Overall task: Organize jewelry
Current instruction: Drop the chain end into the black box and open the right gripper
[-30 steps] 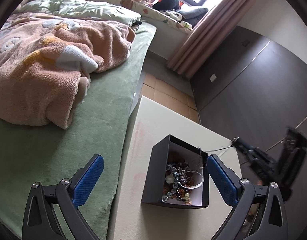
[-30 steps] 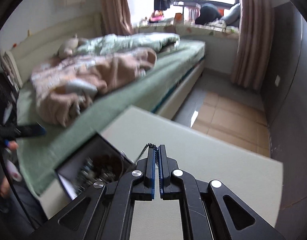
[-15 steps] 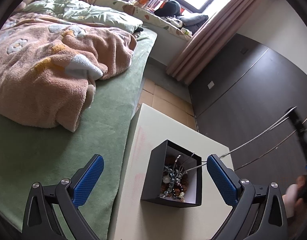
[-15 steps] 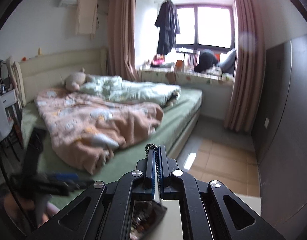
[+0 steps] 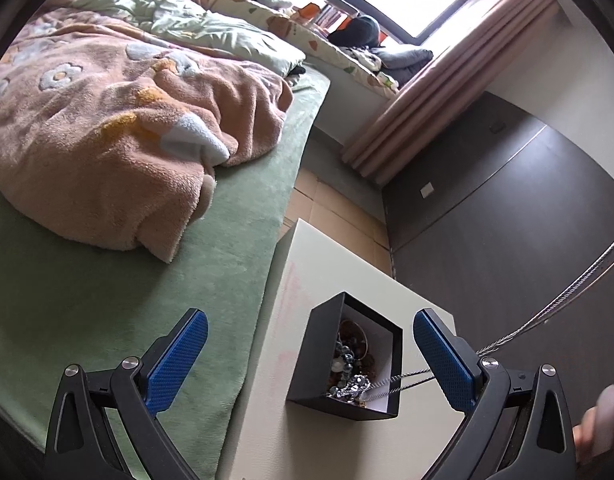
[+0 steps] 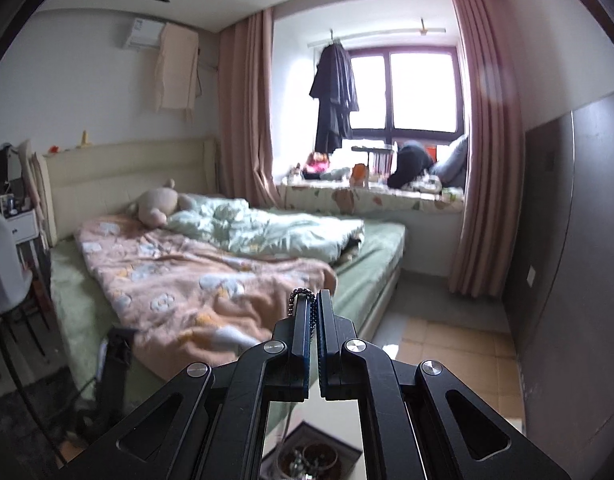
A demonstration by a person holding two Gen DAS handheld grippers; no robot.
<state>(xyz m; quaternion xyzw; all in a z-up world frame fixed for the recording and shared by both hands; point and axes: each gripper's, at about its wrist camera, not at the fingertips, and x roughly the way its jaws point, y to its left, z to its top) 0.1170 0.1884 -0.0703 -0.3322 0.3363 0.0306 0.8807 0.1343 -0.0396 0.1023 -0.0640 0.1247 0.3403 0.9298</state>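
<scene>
The right gripper [image 6: 314, 300], black-framed with blue-padded fingers, is pressed together on a thin silver metal chain necklace [image 6: 297, 294], a short loop of its links curling over the left fingertip. It is raised high and faces the bed and window, with the small black open-topped cardboard jewelry box [image 6: 307, 454] below it at the bottom edge of its view.

From the left wrist view, the necklace [image 5: 547, 312] runs as a taut doubled strand from the upper right down and leftward into the jewelry box [image 5: 319, 356], its lower end still caught in the tangle of beads and silver pieces inside. So its long axis slants between the raised right gripper and the box, and the right hand is the one engaged.

The left gripper [image 5: 307, 356] hovers above the pale tabletop [image 5: 347, 440] with its fingers spread wide and empty, the box lying between them in view, though its height above the box is unclear.

My judgement: more lift should free the chain, unless it snags and tips the box.
</scene>
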